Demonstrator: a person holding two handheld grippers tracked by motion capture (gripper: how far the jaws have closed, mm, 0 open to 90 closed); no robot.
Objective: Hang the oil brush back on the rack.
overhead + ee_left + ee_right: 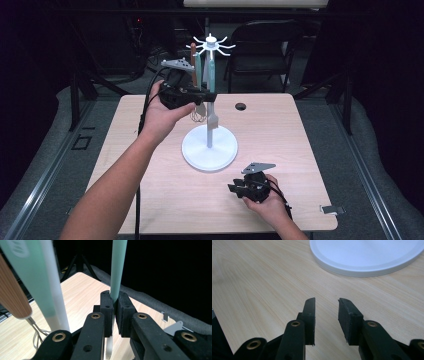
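Right, your left gripper (114,312) clamps the teal handle (118,267); lift it clear off the rack (210,45). Right gripper (326,315) idle, jaws apart.

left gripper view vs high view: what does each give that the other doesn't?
Left gripper view alone: the left gripper has its pads clamped flat on the teal utensil handle, and a wood-grain handle end hangs close by.

High view alone: the whole white rack with its spoked top and round base, the hole in the table, and the right gripper resting low, jaws apart, holding nothing.

Both: the wooden table, the teal handle, a wire whisk, the left gripper shut on the handle.
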